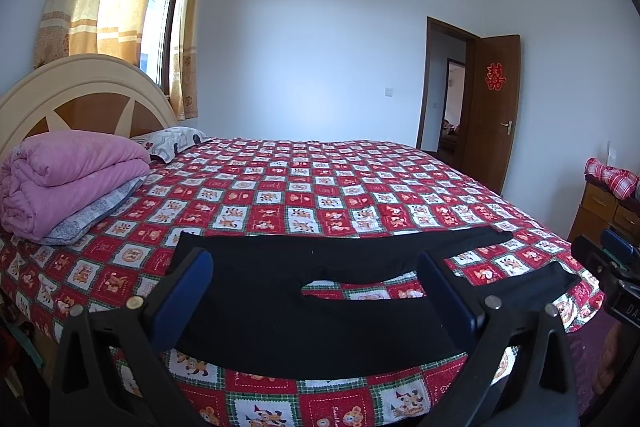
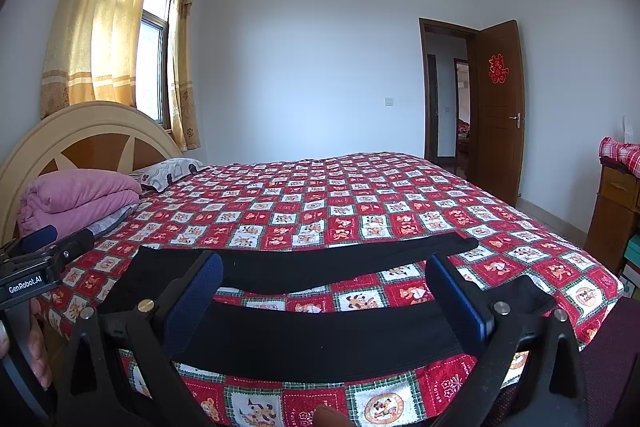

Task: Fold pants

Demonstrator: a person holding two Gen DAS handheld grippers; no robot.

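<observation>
Flat black pants (image 1: 320, 307) on bed (image 1: 280, 195), both tongs agape

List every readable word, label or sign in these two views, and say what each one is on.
"GenRobot.AI": white print on the left tool, seen from the right wrist view.
"DA": cut-off letters on the right tool, rest out of frame.
"囍": red paper sign on the open door.
Bedspread print: small lettering, too blurred to read.
</observation>
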